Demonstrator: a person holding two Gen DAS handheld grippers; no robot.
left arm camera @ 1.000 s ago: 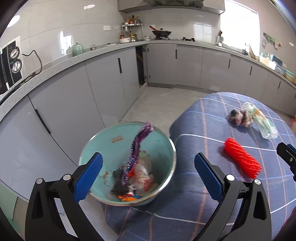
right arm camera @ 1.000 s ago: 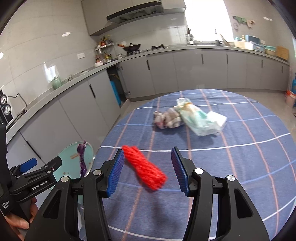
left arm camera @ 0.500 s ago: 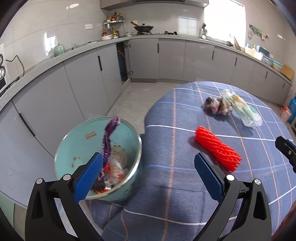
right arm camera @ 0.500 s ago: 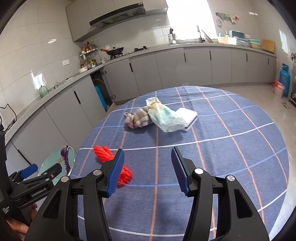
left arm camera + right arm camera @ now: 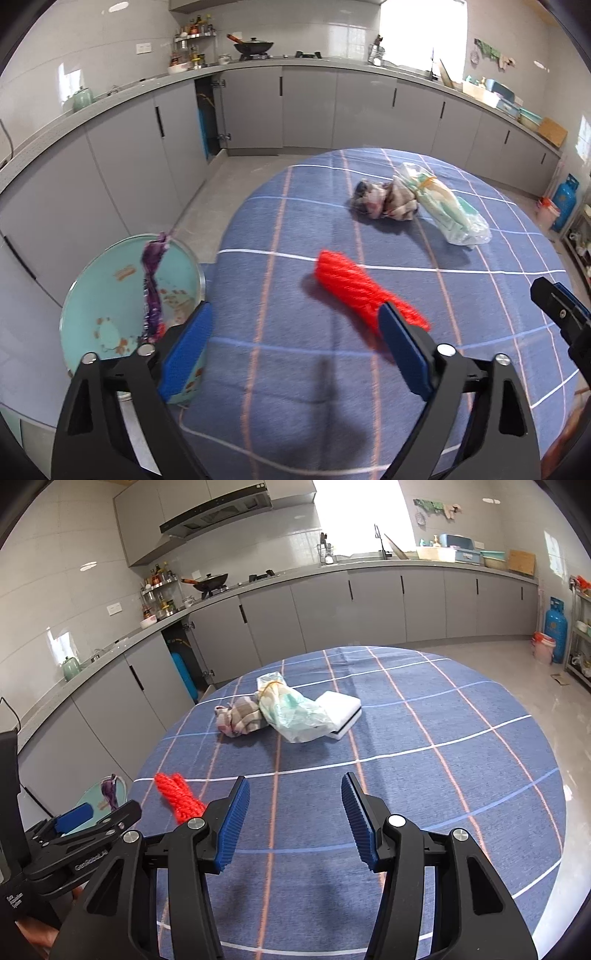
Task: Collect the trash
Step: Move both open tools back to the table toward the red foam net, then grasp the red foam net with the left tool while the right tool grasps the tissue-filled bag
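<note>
A red foam net (image 5: 354,291) lies on the blue checked tablecloth (image 5: 288,206), just ahead of my left gripper (image 5: 293,310). Its near end is beside the right finger. The left jaws are closing, still wide apart, with nothing between them. The teal bowl (image 5: 103,295) holding a purple wrapper (image 5: 153,280) and other scraps sits low off the table's left edge. My right gripper (image 5: 294,781) stands open over bare cloth, with the red net (image 5: 179,797) to its left. Farther back lie a crumpled checked cloth (image 5: 240,716) and a clear plastic bag (image 5: 291,710).
A white block (image 5: 343,710) lies against the bag. Grey cabinets and a countertop (image 5: 332,70) curve around the room beyond the table. A blue gas cylinder (image 5: 556,624) and a red bucket (image 5: 543,646) stand on the floor at the far right.
The left gripper has swung right from over the bowl to the table, and its jaws have narrowed slightly. The right gripper has shifted right, so the red net is no longer between its fingers.
</note>
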